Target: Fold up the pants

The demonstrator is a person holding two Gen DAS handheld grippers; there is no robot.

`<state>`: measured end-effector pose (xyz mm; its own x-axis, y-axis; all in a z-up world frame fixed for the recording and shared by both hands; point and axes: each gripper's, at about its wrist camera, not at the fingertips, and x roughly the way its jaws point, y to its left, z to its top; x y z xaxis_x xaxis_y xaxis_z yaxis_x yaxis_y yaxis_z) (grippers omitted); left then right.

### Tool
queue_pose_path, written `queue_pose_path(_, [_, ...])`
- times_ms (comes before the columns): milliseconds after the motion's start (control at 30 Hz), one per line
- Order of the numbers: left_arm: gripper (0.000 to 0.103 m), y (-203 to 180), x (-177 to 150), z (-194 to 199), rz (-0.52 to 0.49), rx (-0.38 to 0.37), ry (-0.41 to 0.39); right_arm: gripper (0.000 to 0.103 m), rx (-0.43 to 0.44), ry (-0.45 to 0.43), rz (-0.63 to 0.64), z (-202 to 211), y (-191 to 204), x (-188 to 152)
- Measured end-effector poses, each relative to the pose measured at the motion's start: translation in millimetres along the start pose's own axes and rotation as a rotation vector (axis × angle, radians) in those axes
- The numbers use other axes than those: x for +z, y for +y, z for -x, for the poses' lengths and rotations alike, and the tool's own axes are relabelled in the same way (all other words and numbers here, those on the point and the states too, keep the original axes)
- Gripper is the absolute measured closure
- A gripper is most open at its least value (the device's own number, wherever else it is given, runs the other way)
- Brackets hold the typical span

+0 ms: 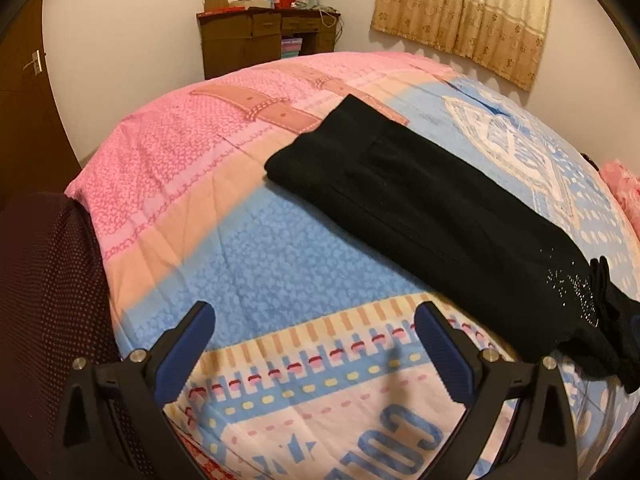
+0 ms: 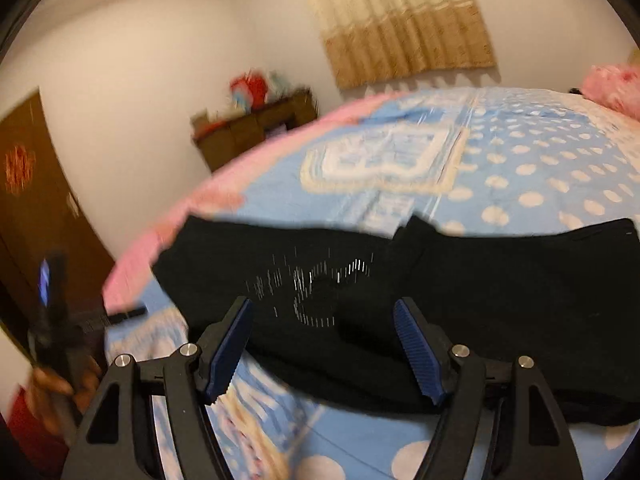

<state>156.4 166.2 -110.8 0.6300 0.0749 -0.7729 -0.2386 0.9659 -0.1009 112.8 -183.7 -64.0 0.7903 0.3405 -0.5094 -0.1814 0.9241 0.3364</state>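
Both grippers apart and empty above one pair of black pants lying on the bed.

The left gripper (image 1: 316,344) has its blue pads spread with nothing between them, hovering over the patterned bedspread (image 1: 256,248); ahead of it and to its right lie the pants (image 1: 432,216), a long narrow band that looks already folded lengthwise, leg on leg; the right gripper (image 2: 324,340) is likewise spread wide and holds nothing, poised just above the near edge of the pants, by the sparkly trim; by my reading the lengthwise fold is done and the crosswise folds remain; counted: two grippers, one pair of pants, one bed, one cluttered desk (image 1: 264,36) and one curtain (image 1: 460,12) beyond.
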Motion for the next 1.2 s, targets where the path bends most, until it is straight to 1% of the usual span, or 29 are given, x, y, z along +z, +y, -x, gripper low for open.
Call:
queue_pose_path(33, [0.001, 1, 1, 0, 0.006, -0.004, 0.002, 0.029, 0.015, -0.028, -0.038, 5, -5, 3])
queue_pose_path(100, [0.001, 3, 1, 0, 0.017, -0.007, 0.003, 0.029, 0.039, -0.064, -0.166, 8, -24, 8])
queue_pose_path(133, [0.001, 3, 1, 0, 0.019, -0.007, 0.003, 0.029, 0.037, -0.068, -0.221, 6, -32, 9])
queue_pose_path(200, [0.001, 1, 0, 0, 0.016, -0.008, 0.006, 0.029, -0.005, -0.054, -0.318, -3, -48, 6])
queue_pose_path(233, [0.001, 1, 0, 1, 0.012, -0.007, 0.006, 0.029, -0.027, -0.043, -0.319, -7, -49, 4])
queue_pose_path(267, [0.001, -1, 0, 1, 0.005, -0.005, 0.007, 0.03, -0.056, -0.021, -0.291, -12, -44, 1])
queue_pose_path(300, [0.001, -2, 0, 1, -0.004, -0.004, 0.005, 0.029, -0.112, 0.017, -0.203, -21, -31, -3])
queue_pose_path(367, [0.001, -5, 1, 1, -0.013, -0.002, 0.005, 0.029, -0.179, 0.048, -0.049, -29, -10, -9])
queue_pose_path(400, [0.001, -5, 2, 1, -0.014, -0.002, 0.005, 0.029, -0.189, 0.07, 0.014, -33, -1, -12])
queue_pose_path(433, [0.001, -6, 3, 1, -0.015, -0.002, 0.003, 0.029, -0.182, 0.081, 0.038, -33, 3, -12])
queue_pose_path(467, [0.001, -6, 6, 2, -0.017, -0.002, -0.004, 0.029, -0.158, 0.082, 0.027, -29, 2, -10])
queue_pose_path(500, [0.001, -5, 9, 3, -0.018, 0.001, -0.014, 0.029, -0.125, 0.07, -0.013, -22, -3, -8])
queue_pose_path(533, [0.001, -5, 12, 4, -0.018, 0.005, -0.025, 0.029, -0.103, 0.047, -0.049, -14, -9, -6])
queue_pose_path(567, [0.001, -3, 15, 4, -0.015, 0.01, -0.036, 0.029, -0.095, 0.0, -0.083, 0, -16, -3])
queue_pose_path(633, [0.001, 1, 24, 0, 0.013, 0.011, -0.045, 0.029, -0.149, -0.076, -0.088, 26, -29, -2])
queue_pose_path(700, [0.001, 7, 34, -11, 0.064, 0.007, -0.037, 0.029, -0.224, -0.126, -0.091, 49, -44, -2])
queue_pose_path(767, [0.001, 9, 40, -19, 0.1, 0.006, -0.031, 0.029, -0.284, -0.161, -0.132, 70, -65, -7])
queue_pose_path(867, [0.001, 14, 48, -33, 0.179, 0.001, -0.021, 0.029, -0.333, -0.174, -0.197, 88, -90, -17])
queue_pose_path(933, [0.001, 18, 50, -43, 0.248, -0.01, 0.012, 0.029, -0.361, -0.173, -0.234, 96, -103, -26])
queue_pose_path(1033, [0.001, 21, 47, -57, 0.339, -0.056, 0.049, 0.029, -0.372, -0.171, -0.265, 100, -115, -35])
queue_pose_path(1100, [0.001, 14, 50, -60, 0.33, -0.024, 0.026, 0.029, -0.371, -0.169, -0.266, 100, -119, -38])
queue_pose_path(1133, [0.001, 11, 52, -61, 0.318, -0.03, 0.014, 0.029, -0.373, -0.169, -0.261, 101, -119, -41])
queue_pose_path(1200, [0.011, 5, 57, -61, 0.312, -0.097, -0.009, 0.029, -0.386, -0.164, -0.24, 97, -119, -43])
